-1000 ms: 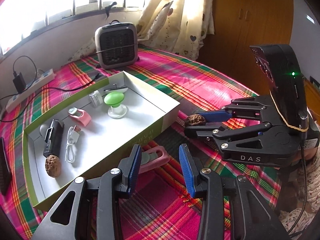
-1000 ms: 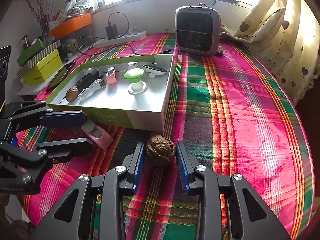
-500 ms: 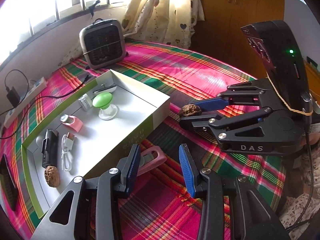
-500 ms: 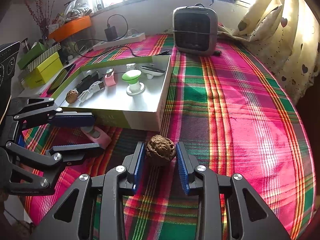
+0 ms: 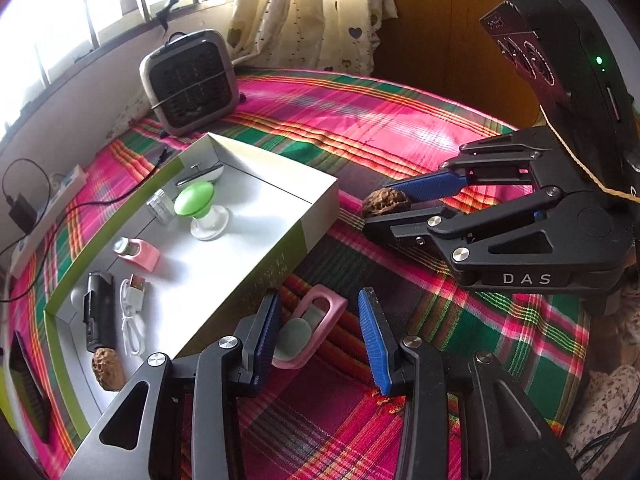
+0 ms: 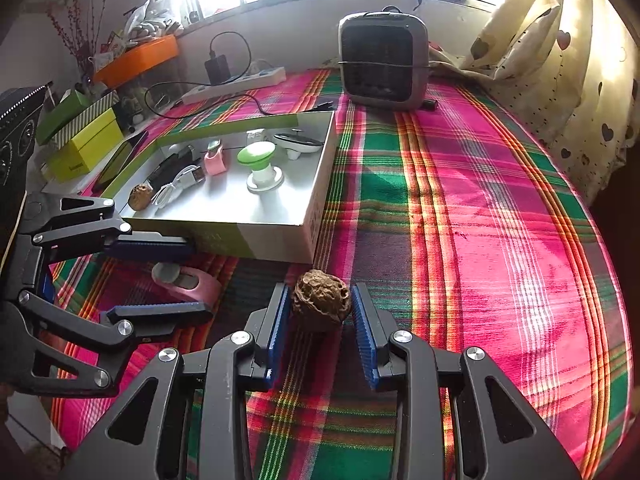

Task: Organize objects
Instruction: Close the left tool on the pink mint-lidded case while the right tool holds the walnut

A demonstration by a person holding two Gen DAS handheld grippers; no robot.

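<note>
A brown walnut [image 6: 321, 306] lies on the plaid cloth between the pads of my right gripper [image 6: 320, 312], whose jaws stand close on both sides of it, just short of touching. It also shows in the left wrist view [image 5: 386, 202]. A pink holder with a grey disc [image 5: 310, 328] lies in front of the box, between the open fingers of my left gripper [image 5: 318, 332]; it also shows in the right wrist view [image 6: 186, 280]. The open white and green box [image 5: 316, 184] holds a second walnut [image 5: 107, 368], a green mushroom-shaped stand [image 5: 198, 204], another pink holder [image 5: 138, 250], a white cable [image 5: 134, 304] and a black device [image 5: 98, 312].
A grey fan heater [image 5: 192, 80] stands behind the box. A white power strip with cables [image 6: 236, 82] lies at the back left. Green boxes [image 6: 80, 136] and a dark tablet [image 6: 122, 156] sit left of the box. A curtain [image 6: 560, 60] hangs at the right.
Both grippers have edged forward. The pink holder now lies further between my left fingers, and my right jaws have drawn closer around the walnut.
</note>
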